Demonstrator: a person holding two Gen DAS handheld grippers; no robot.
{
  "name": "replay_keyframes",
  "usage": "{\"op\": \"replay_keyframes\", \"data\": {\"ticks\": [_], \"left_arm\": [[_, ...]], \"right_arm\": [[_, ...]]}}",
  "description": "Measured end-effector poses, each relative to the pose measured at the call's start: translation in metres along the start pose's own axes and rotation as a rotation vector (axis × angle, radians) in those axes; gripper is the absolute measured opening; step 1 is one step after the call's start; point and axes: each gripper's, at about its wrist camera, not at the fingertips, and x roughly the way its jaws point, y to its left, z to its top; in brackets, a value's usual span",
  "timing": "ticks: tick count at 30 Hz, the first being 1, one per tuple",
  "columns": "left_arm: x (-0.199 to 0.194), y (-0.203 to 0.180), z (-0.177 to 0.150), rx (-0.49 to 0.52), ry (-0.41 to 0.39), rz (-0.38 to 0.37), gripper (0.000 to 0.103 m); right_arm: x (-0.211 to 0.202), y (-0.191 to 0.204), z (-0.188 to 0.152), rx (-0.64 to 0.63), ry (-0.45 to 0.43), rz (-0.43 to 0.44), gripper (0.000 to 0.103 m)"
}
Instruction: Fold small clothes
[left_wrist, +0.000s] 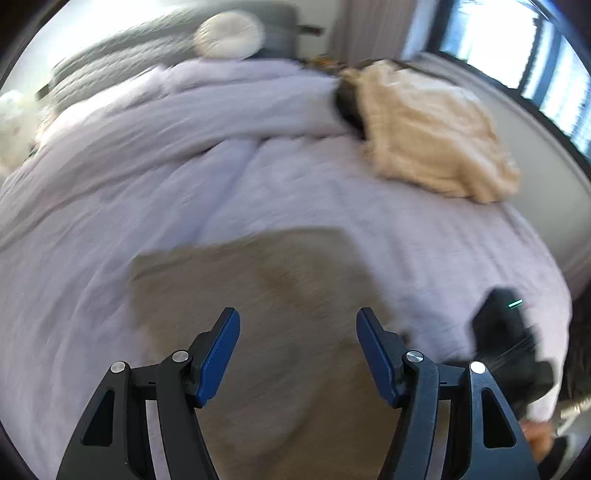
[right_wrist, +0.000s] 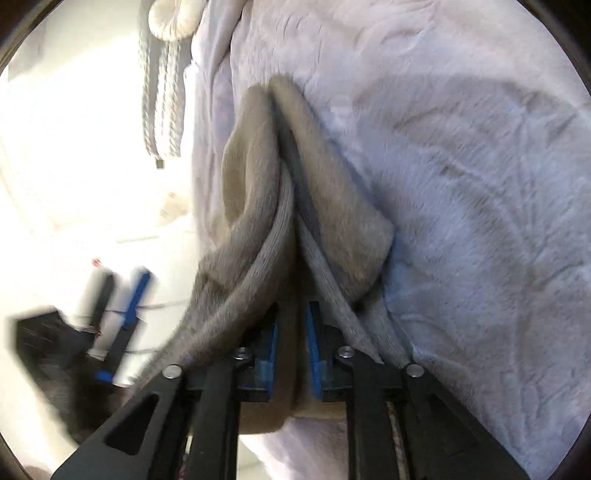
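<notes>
Clamping a bunched fold of the taupe garment (right_wrist: 280, 206) between its blue pads, the right gripper (right_wrist: 291, 343) has its jaws nearly together, with ribbed fabric draping over both sides of the fingers and the lavender bedspread (right_wrist: 461, 184) lying behind and to the right of them. Ahead of the left gripper (left_wrist: 297, 354), whose jaws stand wide apart with nothing between them, the same cloth spreads blurred across the bedspread. A cream blanket (left_wrist: 436, 136) lies well beyond, up and to the right of those tongs.
</notes>
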Motion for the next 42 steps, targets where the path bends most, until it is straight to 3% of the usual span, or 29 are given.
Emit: {"op": "replay_keyframes", "data": {"ticks": [2, 6, 9, 11, 14, 16, 17, 20, 23, 25, 27, 31, 35, 42], "left_arm": [[0.010, 0.028, -0.015, -0.078, 0.062, 0.034, 0.067], [0.020, 0.069, -0.048, -0.187, 0.137, 0.086, 0.067], [0.024, 0.083, -0.067, -0.236, 0.160, 0.092, 0.067], [0.024, 0.089, -0.074, -0.279, 0.153, 0.063, 0.067], [0.024, 0.088, -0.075, -0.279, 0.155, 0.067, 0.067], [0.022, 0.084, -0.069, -0.262, 0.146, 0.090, 0.067], [0.020, 0.083, -0.067, -0.254, 0.136, 0.100, 0.067], [0.012, 0.080, -0.059, -0.238, 0.093, 0.105, 0.067], [0.021, 0.079, -0.061, -0.215, 0.121, 0.117, 0.067], [0.031, 0.079, -0.067, -0.217, 0.137, 0.104, 0.067], [0.035, 0.082, -0.070, -0.227, 0.139, 0.119, 0.085], [0.029, 0.087, -0.076, -0.223, 0.141, 0.117, 0.085], [0.017, 0.092, -0.077, -0.213, 0.155, 0.128, 0.085], [0.007, 0.082, -0.084, -0.261, 0.195, -0.002, 0.085]], "right_arm": [[-0.002, -0.004, -0.001, 0.038, -0.032, 0.054, 0.050], [-0.007, -0.012, 0.010, 0.129, -0.056, 0.192, 0.056], [0.000, -0.006, 0.022, 0.123, -0.017, 0.226, 0.057], [0.007, 0.004, 0.031, 0.089, 0.012, 0.175, 0.065], [0.019, 0.023, 0.039, 0.001, 0.059, 0.024, 0.064], [0.024, 0.042, 0.047, -0.110, 0.097, -0.121, 0.029], [0.026, 0.050, 0.042, -0.155, 0.101, -0.153, 0.021], [0.014, 0.082, 0.037, -0.299, 0.075, -0.176, 0.020], [-0.003, 0.074, 0.027, -0.341, 0.065, -0.234, 0.020], [0.003, 0.066, 0.031, -0.335, 0.075, -0.318, 0.020], [0.008, 0.051, 0.032, -0.340, 0.085, -0.397, 0.020], [-0.001, 0.037, 0.025, -0.279, 0.062, -0.369, 0.022], [-0.033, 0.038, 0.008, -0.297, 0.061, -0.424, 0.028], [-0.064, 0.080, -0.034, -0.473, 0.038, -0.463, 0.031]]}}
